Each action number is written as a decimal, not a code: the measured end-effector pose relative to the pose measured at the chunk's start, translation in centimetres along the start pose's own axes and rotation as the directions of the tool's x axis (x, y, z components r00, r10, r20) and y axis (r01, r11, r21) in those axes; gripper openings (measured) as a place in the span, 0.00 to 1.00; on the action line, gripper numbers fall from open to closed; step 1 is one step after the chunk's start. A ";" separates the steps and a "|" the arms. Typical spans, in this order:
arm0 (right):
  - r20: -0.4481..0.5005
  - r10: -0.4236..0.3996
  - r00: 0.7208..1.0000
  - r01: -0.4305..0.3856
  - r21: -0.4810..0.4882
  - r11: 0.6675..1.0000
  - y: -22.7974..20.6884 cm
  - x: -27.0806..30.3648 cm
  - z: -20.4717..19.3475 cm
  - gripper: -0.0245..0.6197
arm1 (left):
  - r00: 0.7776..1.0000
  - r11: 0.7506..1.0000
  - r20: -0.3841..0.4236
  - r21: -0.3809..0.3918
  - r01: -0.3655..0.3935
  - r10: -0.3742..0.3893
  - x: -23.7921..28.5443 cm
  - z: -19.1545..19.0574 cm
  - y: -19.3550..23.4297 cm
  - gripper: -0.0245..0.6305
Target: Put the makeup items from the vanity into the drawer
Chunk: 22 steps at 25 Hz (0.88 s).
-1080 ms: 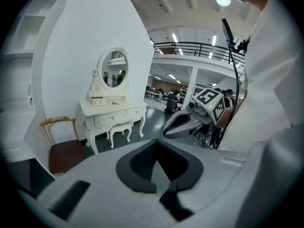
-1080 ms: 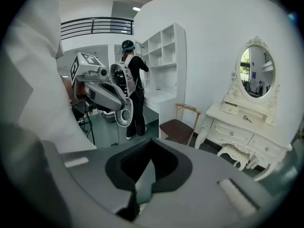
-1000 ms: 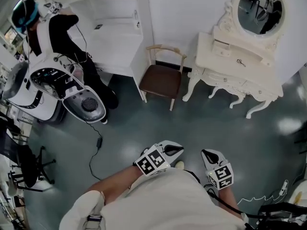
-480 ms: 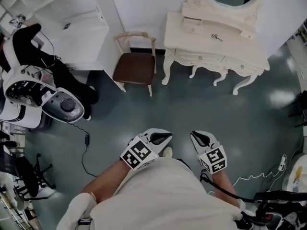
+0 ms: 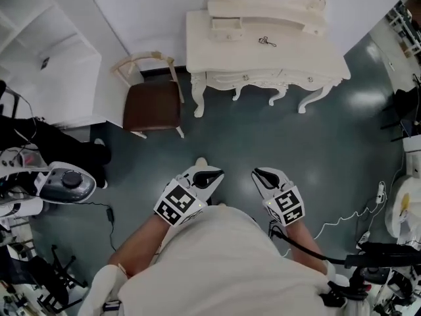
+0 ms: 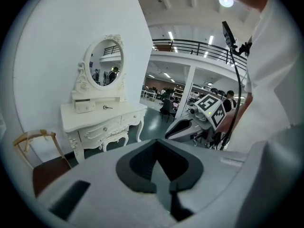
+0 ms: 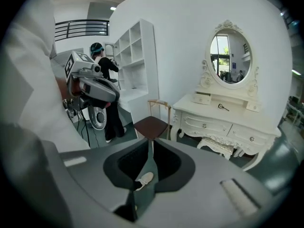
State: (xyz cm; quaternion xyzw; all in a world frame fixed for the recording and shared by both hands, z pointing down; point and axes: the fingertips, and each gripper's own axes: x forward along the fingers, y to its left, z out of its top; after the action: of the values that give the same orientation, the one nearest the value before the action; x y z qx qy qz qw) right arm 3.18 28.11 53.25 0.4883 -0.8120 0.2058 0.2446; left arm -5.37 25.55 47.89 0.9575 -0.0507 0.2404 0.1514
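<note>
The white vanity (image 5: pixel 197 38) stands ahead against the wall, a few steps away. One small dark makeup item (image 5: pixel 266 41) lies on its top, next to a little drawer box (image 5: pixel 225 25). The front drawers (image 5: pixel 245 78) are closed. My left gripper (image 5: pixel 212 174) and right gripper (image 5: pixel 259 174) are held low over the floor, side by side, both shut and empty. In the left gripper view, the vanity (image 6: pixel 102 120) and the item (image 6: pixel 108 107) show beyond the left gripper (image 6: pixel 156 146). The right gripper view shows the right gripper (image 7: pixel 152 144), the vanity (image 7: pixel 228 120) and the item (image 7: pixel 222 107).
A wooden chair (image 5: pixel 152 104) with a brown seat stands left of the vanity. White shelving (image 5: pixel 46 51) fills the left wall. Another person (image 7: pixel 102 80) and a white machine (image 5: pixel 62 183) are at the far left. Cables (image 5: pixel 342 226) trail over the floor at the right.
The vanity and chair have slid left and nearer in the head view as I came closer. Both grippers stayed shut and empty in front of me.
</note>
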 end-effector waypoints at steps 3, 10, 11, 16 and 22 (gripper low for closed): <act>0.010 -0.046 0.999 0.046 0.000 0.999 -1.8 2.6 3.8 0.10 | 0.999 0.999 0.006 0.020 0.038 -0.038 -0.5 2.0 4.2 0.04; 0.032 -0.146 0.989 0.146 0.005 0.989 -7.1 7.7 10.8 0.10 | 0.994 0.987 0.007 0.121 0.104 -0.105 -1.0 6.4 12.7 0.04; 0.032 -0.154 0.987 0.154 0.004 0.988 -7.7 8.3 11.5 0.10 | 0.995 0.987 0.011 0.125 0.101 -0.104 -1.2 7.1 13.8 0.04; 0.023 -0.164 0.986 0.164 -0.012 0.986 -11.9 11.1 15.1 0.10 | 0.996 0.995 0.057 0.079 0.068 -0.072 -1.2 9.8 18.9 0.04; 0.032 -0.163 0.986 0.165 -0.040 0.986 -17.8 13.3 17.5 0.10 | 0.997 0.999 0.072 0.034 0.017 -0.019 0.2 12.0 22.6 0.04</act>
State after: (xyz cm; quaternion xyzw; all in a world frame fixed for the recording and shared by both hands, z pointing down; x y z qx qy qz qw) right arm 10.30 1.12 48.99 0.5510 -0.7768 0.1606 0.2593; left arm -3.69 0.34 43.97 0.9683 -0.0434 0.2050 0.1358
